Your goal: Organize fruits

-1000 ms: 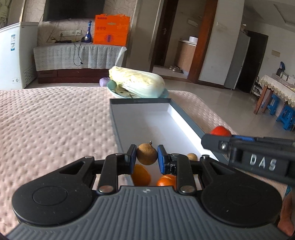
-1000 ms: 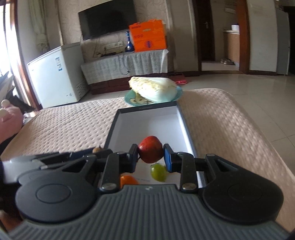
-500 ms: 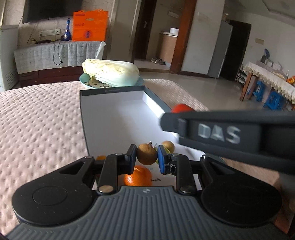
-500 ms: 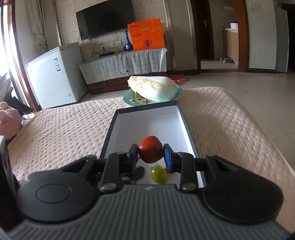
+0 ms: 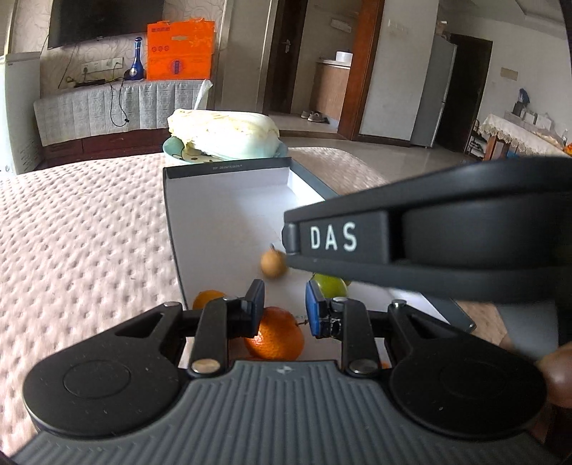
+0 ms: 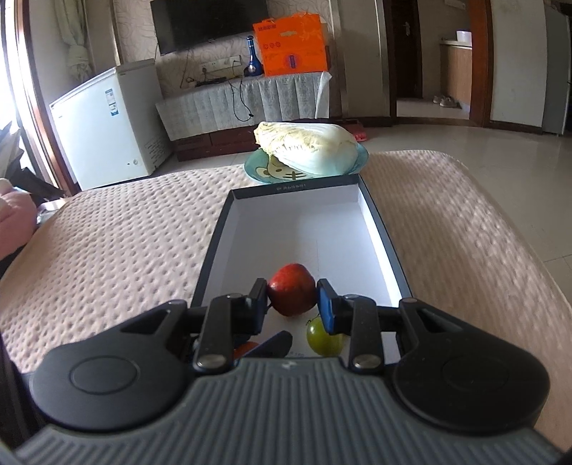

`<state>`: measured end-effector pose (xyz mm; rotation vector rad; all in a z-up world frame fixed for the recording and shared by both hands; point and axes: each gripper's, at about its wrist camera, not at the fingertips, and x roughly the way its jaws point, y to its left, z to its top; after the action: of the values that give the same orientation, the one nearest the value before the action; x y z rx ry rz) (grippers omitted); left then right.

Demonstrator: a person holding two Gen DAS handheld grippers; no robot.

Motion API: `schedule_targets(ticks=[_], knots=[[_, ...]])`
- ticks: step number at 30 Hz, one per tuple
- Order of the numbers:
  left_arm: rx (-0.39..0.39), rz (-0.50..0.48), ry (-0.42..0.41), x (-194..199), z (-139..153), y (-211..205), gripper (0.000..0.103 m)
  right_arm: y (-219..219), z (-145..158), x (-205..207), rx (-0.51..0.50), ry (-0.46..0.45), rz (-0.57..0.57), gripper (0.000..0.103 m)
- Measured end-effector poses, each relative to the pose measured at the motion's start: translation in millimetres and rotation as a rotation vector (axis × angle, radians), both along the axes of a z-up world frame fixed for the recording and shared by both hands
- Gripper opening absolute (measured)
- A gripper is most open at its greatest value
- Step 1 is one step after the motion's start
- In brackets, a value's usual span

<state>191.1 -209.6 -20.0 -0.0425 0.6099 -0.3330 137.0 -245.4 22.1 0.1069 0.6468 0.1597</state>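
Left tongs (image 5: 285,304) point down at a slant over the near end of the box (image 6: 386,243). Pads stand a narrow gap apart with nothing between them. Small brown round fruit (image 5: 273,264) is just beyond the pads over the white box floor, blurred. An orange (image 5: 275,338) lies under the tongs in the box, and a second orange (image 5: 207,298) shows at the box's left wall.

Right tongs (image 6: 292,302) also slant down over the near end. In the left wrist view their black body marked DAS crosses above and to the right of the left tongs. They grip a red apple (image 6: 291,295), with a pad against each side of it. Cannot tell if the apple touches the floor. Green fruit (image 6: 323,339) sits in the box just below the right pad.

Box is shallow, dark rim, white inside, far half bare. It rests on a pink dimpled cover (image 6: 107,250). A napa cabbage (image 6: 307,150) lies on a blue-green cartoon plate (image 6: 257,170) touching the box's far end.

Room: wall TV (image 6: 207,21), orange carton (image 6: 291,44) and blue bottle (image 6: 253,62) on a draped cabinet, white chest freezer (image 6: 103,125) to the left, tiled floor, doorways on the right.
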Motion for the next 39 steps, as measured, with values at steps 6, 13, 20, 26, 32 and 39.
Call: schedule_targets(ticks=[6, 13, 20, 26, 32, 39], knots=[[-0.003, -0.017, -0.025, -13.6, 2.0, 5.0, 0.053, -2.0, 3.7, -7.8, 0.014, -0.045, -0.019, 0.071], [0.094, -0.048, -0.1, -56.6, 15.6, 3.7, 0.091, -27.1, 10.0, -37.1, 0.094, -0.049, -0.114, 0.071], [0.162, -0.005, -0.131, -115.6, 27.4, 13.8, 0.102, -52.5, 10.7, -78.9, 0.2, -0.007, -0.18, 0.074], [0.19, 0.027, -0.171, -161.6, 39.5, 24.1, 0.103, -45.9, 20.7, -116.5, 0.198, -0.062, -0.112, 0.075], [0.146, 0.041, -0.218, -202.5, 52.5, 38.5, 0.103, -35.2, 27.1, -141.6, 0.133, -0.109, -0.058, 0.075], [0.154, 0.175, -0.232, -208.9, 60.9, 50.1, 0.103, -38.3, 17.7, -147.8, 0.157, -0.061, -0.074, 0.075]])
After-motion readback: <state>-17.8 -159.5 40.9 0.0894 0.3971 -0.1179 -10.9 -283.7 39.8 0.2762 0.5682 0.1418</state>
